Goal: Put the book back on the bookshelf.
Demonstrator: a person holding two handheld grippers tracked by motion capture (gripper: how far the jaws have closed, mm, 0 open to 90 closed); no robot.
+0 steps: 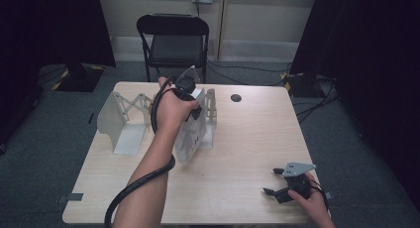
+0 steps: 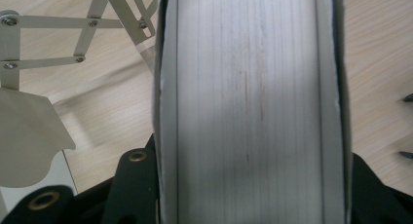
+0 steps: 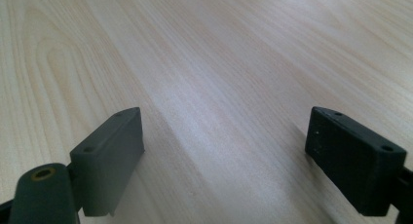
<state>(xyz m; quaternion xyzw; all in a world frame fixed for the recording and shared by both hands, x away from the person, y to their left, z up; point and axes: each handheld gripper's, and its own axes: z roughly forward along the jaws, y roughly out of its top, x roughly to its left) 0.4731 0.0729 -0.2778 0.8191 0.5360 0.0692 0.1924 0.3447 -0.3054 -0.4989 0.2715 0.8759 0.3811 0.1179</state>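
Observation:
A thick white book (image 1: 189,139) stands tilted on the wooden table (image 1: 242,148), leaning by the right end plate (image 1: 211,114) of an expandable metal book stand (image 1: 120,123). My left gripper (image 1: 194,106) is shut on the book from above. In the left gripper view the book's page edge (image 2: 248,87) runs between the two black jaws of the left gripper (image 2: 251,185). The stand's scissor links (image 2: 73,39) lie to its left. My right gripper (image 1: 271,181) rests open near the table's front right corner. In its own view the right gripper (image 3: 224,156) has only bare table between its jaws.
A black folding chair (image 1: 173,39) stands behind the table's far edge. A small dark round cap (image 1: 236,97) sits near the table's back right. The stand's left end plate (image 2: 29,131) curves up at the left. Black curtains hang on both sides.

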